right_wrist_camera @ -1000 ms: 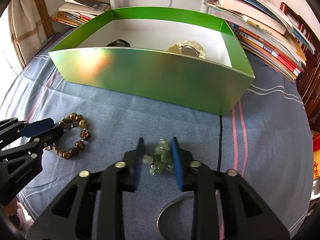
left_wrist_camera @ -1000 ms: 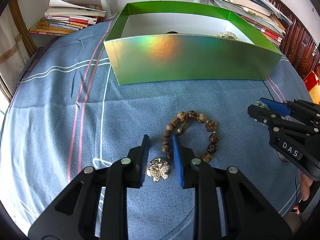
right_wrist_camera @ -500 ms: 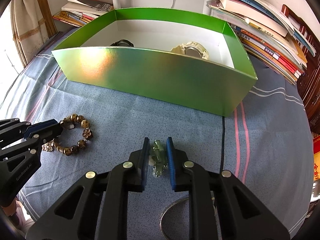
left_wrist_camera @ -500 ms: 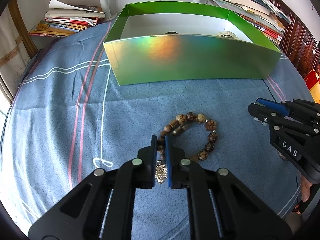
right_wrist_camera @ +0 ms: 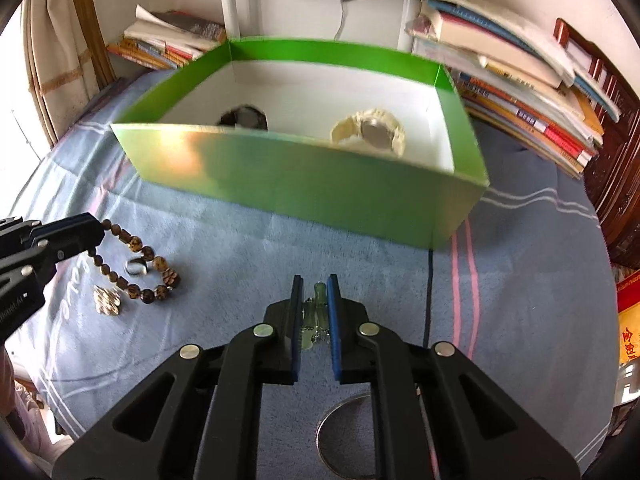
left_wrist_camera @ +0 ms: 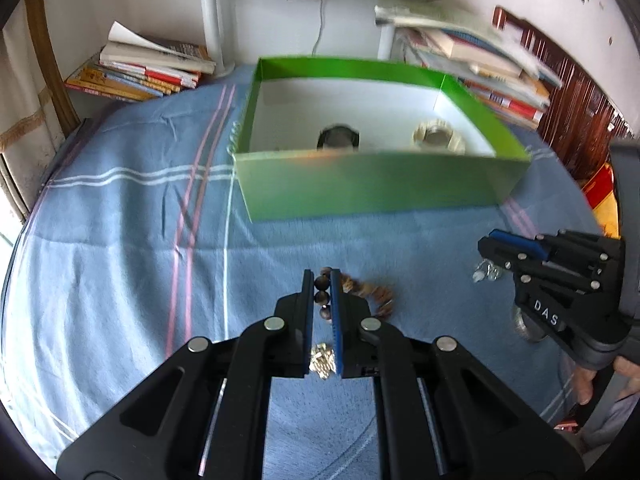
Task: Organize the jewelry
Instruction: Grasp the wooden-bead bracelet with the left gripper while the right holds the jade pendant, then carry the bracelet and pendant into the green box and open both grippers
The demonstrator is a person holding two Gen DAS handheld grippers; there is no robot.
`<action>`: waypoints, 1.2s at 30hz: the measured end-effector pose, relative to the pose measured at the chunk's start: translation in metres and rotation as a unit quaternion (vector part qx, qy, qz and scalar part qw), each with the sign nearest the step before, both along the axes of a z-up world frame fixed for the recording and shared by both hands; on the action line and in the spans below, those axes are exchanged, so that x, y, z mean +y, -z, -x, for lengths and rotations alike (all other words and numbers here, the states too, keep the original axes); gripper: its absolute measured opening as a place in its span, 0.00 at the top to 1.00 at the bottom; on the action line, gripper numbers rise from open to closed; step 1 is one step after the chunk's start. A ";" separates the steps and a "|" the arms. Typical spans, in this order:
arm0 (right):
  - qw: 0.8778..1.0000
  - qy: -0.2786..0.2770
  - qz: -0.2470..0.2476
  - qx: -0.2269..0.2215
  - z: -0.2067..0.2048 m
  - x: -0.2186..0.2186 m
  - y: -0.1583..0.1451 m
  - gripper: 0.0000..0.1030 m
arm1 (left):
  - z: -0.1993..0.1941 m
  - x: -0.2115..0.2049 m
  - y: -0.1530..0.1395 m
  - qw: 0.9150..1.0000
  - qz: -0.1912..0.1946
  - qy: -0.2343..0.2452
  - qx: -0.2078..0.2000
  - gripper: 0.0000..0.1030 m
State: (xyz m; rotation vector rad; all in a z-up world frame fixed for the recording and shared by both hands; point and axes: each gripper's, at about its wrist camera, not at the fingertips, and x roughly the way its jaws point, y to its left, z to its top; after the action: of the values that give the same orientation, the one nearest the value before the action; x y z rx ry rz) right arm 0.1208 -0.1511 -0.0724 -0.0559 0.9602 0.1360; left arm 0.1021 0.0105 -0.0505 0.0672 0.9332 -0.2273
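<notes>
Got my left hand-held gripper [left_wrist_camera: 322, 280] clamped on the beaded bracelet [right_wrist_camera: 136, 264], right hand-held gripper [right_wrist_camera: 314, 286] pinched on a little green glass trinket [right_wrist_camera: 316, 312], both just off the blue cloth. Next I'd carry them over the green box [right_wrist_camera: 304, 184] wall and let go inside.

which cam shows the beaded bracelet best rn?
Right wrist view: nearly the whole beaded bracelet shows, one end pinched in the left gripper, the rest draped on the blue cloth. The left wrist view shows only a few beads between its fingers and a blurred stretch beyond.
</notes>
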 end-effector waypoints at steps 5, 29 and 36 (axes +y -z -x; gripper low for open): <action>1.000 0.008 -0.013 -0.023 0.007 -0.009 -0.018 0.89 | -0.001 0.008 -0.021 1.000 0.011 0.002 -0.019 0.92; 0.996 -0.002 -0.004 -0.085 0.002 -0.006 -0.068 0.89 | -0.006 0.004 -0.066 0.998 0.017 0.026 -0.062 0.92; 0.992 0.001 -0.020 -0.127 -0.053 -0.004 -0.112 0.89 | -0.052 -0.012 -0.104 0.994 0.014 0.027 -0.108 0.92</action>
State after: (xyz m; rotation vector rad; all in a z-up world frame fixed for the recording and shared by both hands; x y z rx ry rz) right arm 0.1733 -0.1556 0.0398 -0.0339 0.7031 0.1437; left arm 0.1544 -0.0012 0.0534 0.0899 0.7136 -0.2763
